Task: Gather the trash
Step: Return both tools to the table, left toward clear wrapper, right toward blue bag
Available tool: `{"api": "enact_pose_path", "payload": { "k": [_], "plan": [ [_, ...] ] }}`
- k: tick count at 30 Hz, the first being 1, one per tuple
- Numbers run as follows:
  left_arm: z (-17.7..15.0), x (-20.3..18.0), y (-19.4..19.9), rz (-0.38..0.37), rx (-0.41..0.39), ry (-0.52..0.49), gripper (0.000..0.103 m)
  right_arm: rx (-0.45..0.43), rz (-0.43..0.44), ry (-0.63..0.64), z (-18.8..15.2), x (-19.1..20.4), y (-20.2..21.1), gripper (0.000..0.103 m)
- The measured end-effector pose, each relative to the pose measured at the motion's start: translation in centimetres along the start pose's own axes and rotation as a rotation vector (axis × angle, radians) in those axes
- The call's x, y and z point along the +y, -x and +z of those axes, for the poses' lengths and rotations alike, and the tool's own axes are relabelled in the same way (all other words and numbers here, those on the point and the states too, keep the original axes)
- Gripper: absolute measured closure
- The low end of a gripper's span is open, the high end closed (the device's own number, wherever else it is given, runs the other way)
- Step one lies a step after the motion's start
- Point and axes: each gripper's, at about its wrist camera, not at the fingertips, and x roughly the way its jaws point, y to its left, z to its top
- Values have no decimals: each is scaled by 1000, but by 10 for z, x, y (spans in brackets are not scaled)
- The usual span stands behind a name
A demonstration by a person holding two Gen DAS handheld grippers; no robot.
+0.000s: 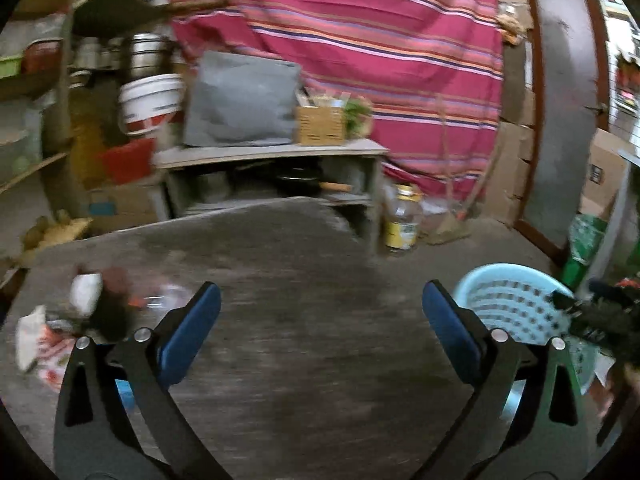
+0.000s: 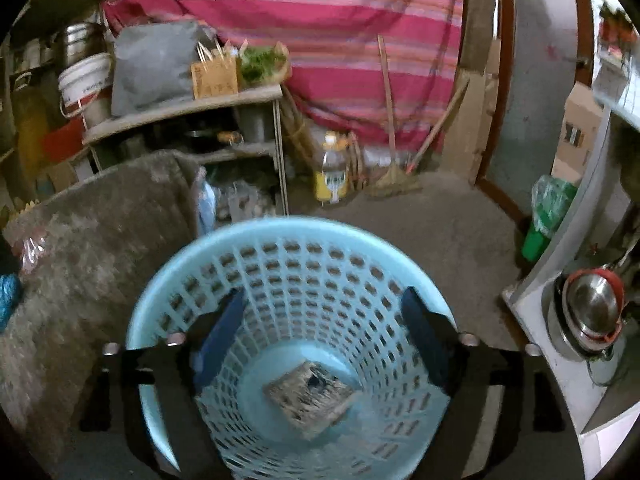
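The left tool [image 1: 320,316] hangs spread wide and empty over the bare middle of the grey tabletop [image 1: 280,264], and the right tool [image 2: 324,332] is likewise released, its blue pads parted over the mouth of the light blue basket [image 2: 192,256], gripping nothing. Down in the basket lies one flattened printed wrapper [image 2: 310,398], so collecting seems under way. What is left sits at the tabletop's left end: a loose heap of trash [image 1: 80,312] made of crumpled white paper, a red-and-white printed wrapper and something clear and crinkled (the blur hides what the dark lump among them is). All of it looks light, soft and crushable, likely slippery where it is film, so a pinch on a raised fold or bunched corner should serve better than a flat face. The heap lies close to the tabletop's left edge, where a careless sweep could push pieces off. Between heap and basket the surface is open; the basket stands just off the right edge, with a shelf unit [image 1: 272,152] well behind.
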Motion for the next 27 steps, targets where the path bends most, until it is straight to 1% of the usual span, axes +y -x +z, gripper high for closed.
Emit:
{"api": "enact_pose_path", "payload": {
  "k": [1, 3, 5, 10, 15, 16, 20, 23, 24, 25, 27],
  "plan": [
    [-1, 19, 5, 23, 3, 10, 5, -14, 6, 6, 3, 9, 3, 12],
    [-2, 45, 11, 62, 5, 22, 5, -30, 30, 17, 6, 28, 9, 12],
    [-5, 76, 16, 113, 11, 34, 5, -47, 72, 30, 9, 55, 14, 12],
    [-18, 144, 25, 241, 34, 54, 5, -55, 143, 83, 11, 116, 17, 12],
    [-36, 199, 17, 303, 90, 120, 6, -34, 204, 133, 7, 167, 14, 12],
    [-39, 206, 15, 311, 102, 127, 6, -29, 217, 151, 6, 181, 13, 12],
    [-59, 232, 5, 329, 162, 153, 7, -14, 252, 193, 2, 215, 11, 12],
    [-74, 241, -2, 322, 207, 155, 14, 1, 271, 219, -1, 234, 7, 12],
    [-78, 242, -5, 315, 219, 157, 15, 9, 280, 226, -3, 242, 5, 12],
    [-81, 244, -8, 302, 237, 161, 16, 14, 286, 229, -3, 247, 4, 12],
    [-88, 248, -16, 278, 273, 171, 21, 21, 298, 233, -4, 257, 1, 12]
  ]
}}
